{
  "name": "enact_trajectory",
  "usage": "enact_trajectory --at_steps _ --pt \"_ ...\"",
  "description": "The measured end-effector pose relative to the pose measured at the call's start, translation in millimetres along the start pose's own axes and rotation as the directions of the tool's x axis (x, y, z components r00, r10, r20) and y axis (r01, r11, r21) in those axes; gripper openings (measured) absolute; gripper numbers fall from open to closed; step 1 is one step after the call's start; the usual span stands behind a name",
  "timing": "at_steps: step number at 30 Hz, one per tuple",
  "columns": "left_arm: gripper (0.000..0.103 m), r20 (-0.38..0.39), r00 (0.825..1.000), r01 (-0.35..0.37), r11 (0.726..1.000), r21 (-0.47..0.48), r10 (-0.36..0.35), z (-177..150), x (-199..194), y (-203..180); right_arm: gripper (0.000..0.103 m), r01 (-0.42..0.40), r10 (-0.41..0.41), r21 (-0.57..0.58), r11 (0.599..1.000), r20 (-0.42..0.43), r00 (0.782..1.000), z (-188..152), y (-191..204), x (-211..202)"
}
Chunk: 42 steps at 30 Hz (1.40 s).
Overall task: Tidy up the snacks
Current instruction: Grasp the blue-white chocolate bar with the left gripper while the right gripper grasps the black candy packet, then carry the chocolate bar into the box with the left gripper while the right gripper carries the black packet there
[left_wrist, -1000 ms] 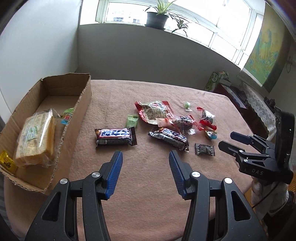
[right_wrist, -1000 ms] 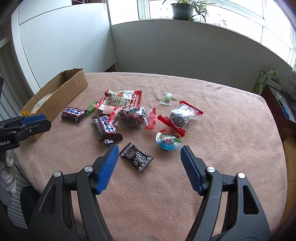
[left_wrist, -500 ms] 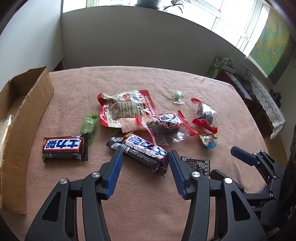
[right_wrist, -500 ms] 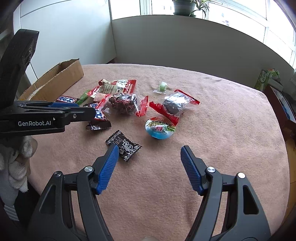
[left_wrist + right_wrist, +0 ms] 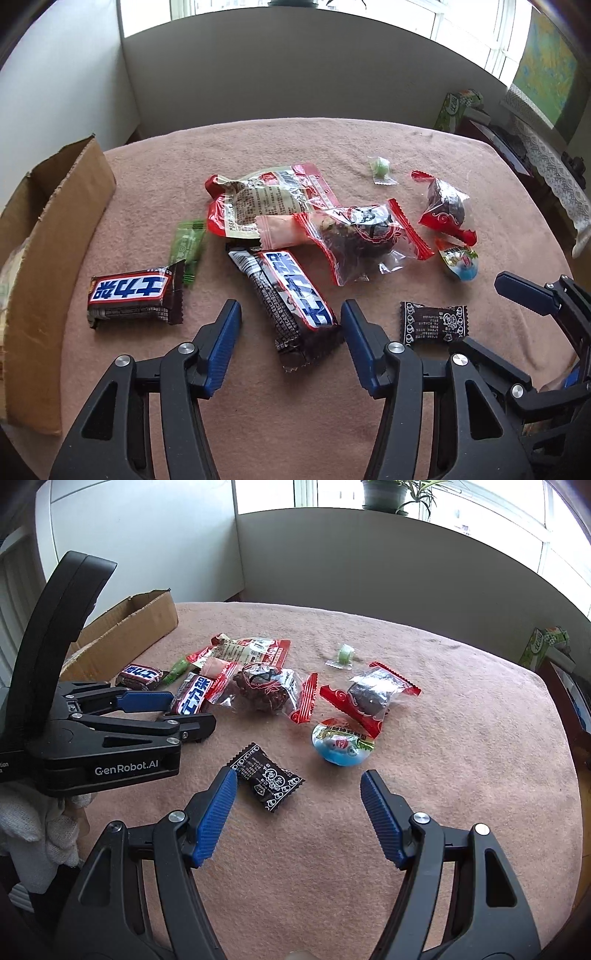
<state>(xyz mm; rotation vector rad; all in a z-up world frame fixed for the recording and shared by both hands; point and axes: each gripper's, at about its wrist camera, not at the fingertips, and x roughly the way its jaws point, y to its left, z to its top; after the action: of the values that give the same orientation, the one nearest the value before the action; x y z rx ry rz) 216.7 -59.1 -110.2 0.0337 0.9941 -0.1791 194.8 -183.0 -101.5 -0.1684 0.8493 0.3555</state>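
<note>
left gripper [image 5: 290,326] jaws spread, straddling a chocolate bar [image 5: 290,301] mid-tablecloth [image 5: 258,147], not pinching, right gripper [image 5: 295,812] jaws spread over a small black candy packet [image 5: 267,777], cardboard box [image 5: 55,229] at left edge

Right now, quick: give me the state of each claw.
Left claw: open, holding nothing, its fingers on either side of the chocolate bar.
Right claw: open, holding nothing, above the black candy packet.
</note>
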Motion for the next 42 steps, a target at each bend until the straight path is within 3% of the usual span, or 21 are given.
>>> enact_trajectory --at_steps 10,12,15,17,20,34,42 --pt "0.048 -0.008 0.999 0.032 0.999 -0.023 -0.032 0 -6 18 0.072 -0.007 0.001 -0.100 0.995 -0.059 0.998 11 18 29" --pt "0.048 -0.005 1.000 0.027 1.000 -0.011 -0.027 3 -5 14 0.058 -0.008 -0.001 -0.118 0.993 -0.069 0.998 12 22 32" --pt "0.047 -0.009 1.000 0.028 1.000 -0.003 -0.028 7 1 10 0.047 -0.009 0.000 -0.132 0.991 -0.070 0.998 10 27 31" --pt "0.034 -0.009 1.000 0.024 1.000 0.000 -0.024 6 3 12 0.039 -0.010 0.001 -0.131 0.991 -0.070 0.998 8 28 28" --pt "0.033 -0.002 0.999 0.041 0.999 -0.007 -0.041 5 0 16 0.028 -0.014 0.006 -0.122 0.992 -0.070 0.998 4 29 24" --pt "0.027 0.020 0.998 0.065 0.998 -0.018 -0.065 -32 -27 37 0.028 -0.009 0.008 -0.019 1.000 -0.048 0.999 -12 23 10" --pt "0.027 0.072 0.992 0.112 0.987 -0.117 -0.104 -57 -50 54 0.027 -0.032 0.032 0.080 0.996 -0.005 0.999 -16 23 0"
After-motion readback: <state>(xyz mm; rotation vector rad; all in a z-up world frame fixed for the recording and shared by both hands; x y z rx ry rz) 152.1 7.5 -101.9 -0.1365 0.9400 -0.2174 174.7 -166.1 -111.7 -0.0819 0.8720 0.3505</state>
